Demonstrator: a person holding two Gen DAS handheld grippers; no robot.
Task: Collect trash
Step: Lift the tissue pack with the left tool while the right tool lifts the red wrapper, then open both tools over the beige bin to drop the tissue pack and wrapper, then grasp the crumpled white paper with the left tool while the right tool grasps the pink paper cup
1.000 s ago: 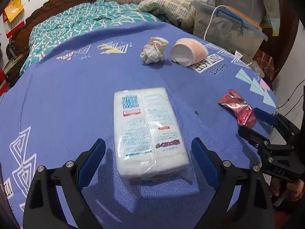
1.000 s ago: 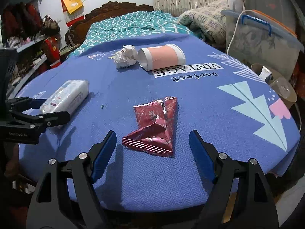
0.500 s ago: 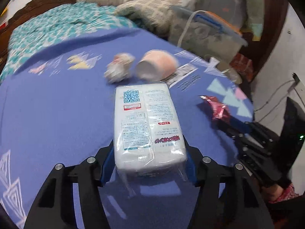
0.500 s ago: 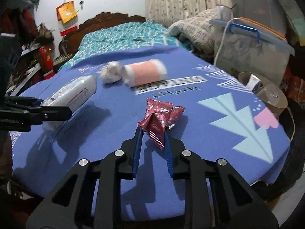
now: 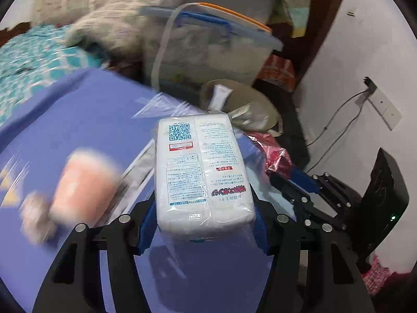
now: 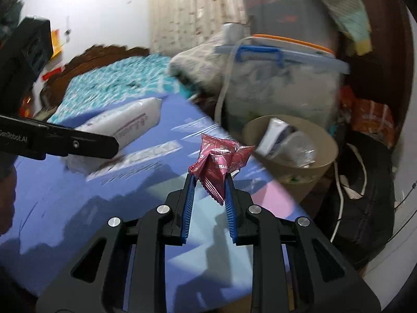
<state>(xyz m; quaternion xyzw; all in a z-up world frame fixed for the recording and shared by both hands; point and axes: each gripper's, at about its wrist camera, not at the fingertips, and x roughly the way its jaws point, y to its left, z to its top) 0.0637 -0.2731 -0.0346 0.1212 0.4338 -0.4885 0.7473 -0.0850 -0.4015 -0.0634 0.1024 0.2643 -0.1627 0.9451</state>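
Above the blue bedspread (image 6: 78, 208), my left hand-held gripper (image 5: 203, 232) pinches a white tissue pack (image 5: 200, 167) between its blue pads, lifted clear of the cloth. My right hand-held gripper (image 6: 208, 193) is pressed together on a crumpled red wrapper (image 6: 219, 159), also off the bedspread. Beyond the bedspread's far edge stands a tan waste bin (image 6: 289, 167) with trash inside, the wrapper just short of it. On the bedspread, left of the tissue pack, lie a blurred pink cup (image 5: 83, 185) and a crumpled paper ball (image 5: 36, 216).
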